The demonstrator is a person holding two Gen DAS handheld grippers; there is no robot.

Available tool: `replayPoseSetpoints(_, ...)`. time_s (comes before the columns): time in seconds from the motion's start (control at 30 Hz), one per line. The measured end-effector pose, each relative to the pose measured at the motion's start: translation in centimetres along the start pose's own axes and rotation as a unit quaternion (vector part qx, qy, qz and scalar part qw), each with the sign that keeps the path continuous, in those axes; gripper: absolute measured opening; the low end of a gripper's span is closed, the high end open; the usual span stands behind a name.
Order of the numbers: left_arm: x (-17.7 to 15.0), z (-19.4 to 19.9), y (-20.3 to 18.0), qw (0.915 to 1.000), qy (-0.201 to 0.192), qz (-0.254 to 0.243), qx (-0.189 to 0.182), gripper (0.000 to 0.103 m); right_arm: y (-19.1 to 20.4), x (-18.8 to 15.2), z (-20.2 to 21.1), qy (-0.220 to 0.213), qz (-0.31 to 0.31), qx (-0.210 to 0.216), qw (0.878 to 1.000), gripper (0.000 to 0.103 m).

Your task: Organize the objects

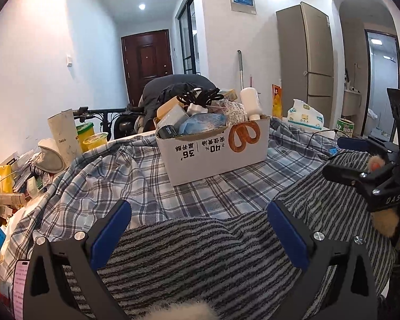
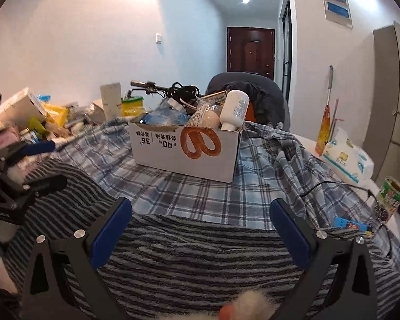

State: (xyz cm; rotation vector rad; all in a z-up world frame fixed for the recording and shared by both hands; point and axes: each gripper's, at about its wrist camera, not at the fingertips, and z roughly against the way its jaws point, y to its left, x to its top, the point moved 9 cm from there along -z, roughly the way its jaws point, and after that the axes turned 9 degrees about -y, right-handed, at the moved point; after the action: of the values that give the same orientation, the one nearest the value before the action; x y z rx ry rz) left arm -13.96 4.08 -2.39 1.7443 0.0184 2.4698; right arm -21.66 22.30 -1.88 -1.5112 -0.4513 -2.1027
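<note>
A white cardboard box (image 1: pixel 200 157) (image 2: pixel 160 152) with a pretzel print stands on a blue plaid cloth (image 1: pixel 200 197) (image 2: pixel 200 194). It is heaped with packets, black cords and a white bottle (image 1: pixel 250 102) (image 2: pixel 236 109). A grey striped fleecy cloth (image 1: pixel 200 253) (image 2: pixel 200 253) lies over the plaid cloth's near part. My left gripper (image 1: pixel 200 213) (image 2: pixel 48 164) hovers open over the striped cloth, holding nothing. My right gripper (image 2: pixel 201 213) (image 1: pixel 333 157) is open too, to the right of the left one, above the same cloth.
A heap of packets, cups and boxes (image 1: pixel 18 176) (image 2: pixel 40 122) fills the left side. On the right lie a tissue pack (image 1: pixel 305 118) (image 2: pixel 346 157), a green can (image 1: pixel 345 128) (image 2: pixel 390 194), a black cable (image 2: pixel 333 184) and a small blue box (image 2: pixel 344 224).
</note>
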Motion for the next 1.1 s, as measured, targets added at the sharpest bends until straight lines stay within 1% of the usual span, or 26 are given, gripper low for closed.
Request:
replayPoseSetpoints(0.1, 0.01, 0.01, 0.03, 1.0000, 0.000, 0.001, -0.001, 0.103, 0.14, -0.09, -0.13, 0.004, 0.006, 0.004, 1.000, 0.103)
replayPoseSetpoints(0.23, -0.06, 0.04, 0.11, 1.0000, 0.002, -0.002, 0.002, 0.103, -0.24, -0.02, 0.08, 0.001, -0.007, 0.007, 1.000, 0.103)
replayPoseSetpoints(0.5, 0.04, 0.20, -0.21, 1.0000, -0.003, -0.008, -0.001, 0.103, 0.04, 0.11, 0.20, -0.003, -0.003, 0.009, 1.000, 0.103)
replayPoseSetpoints(1.1, -0.07, 0.22, -0.20, 1.0000, -0.001, -0.002, 0.001, 0.103, 0.41, 0.00, 0.14, 0.000, 0.001, 0.015, 1.000, 0.103)
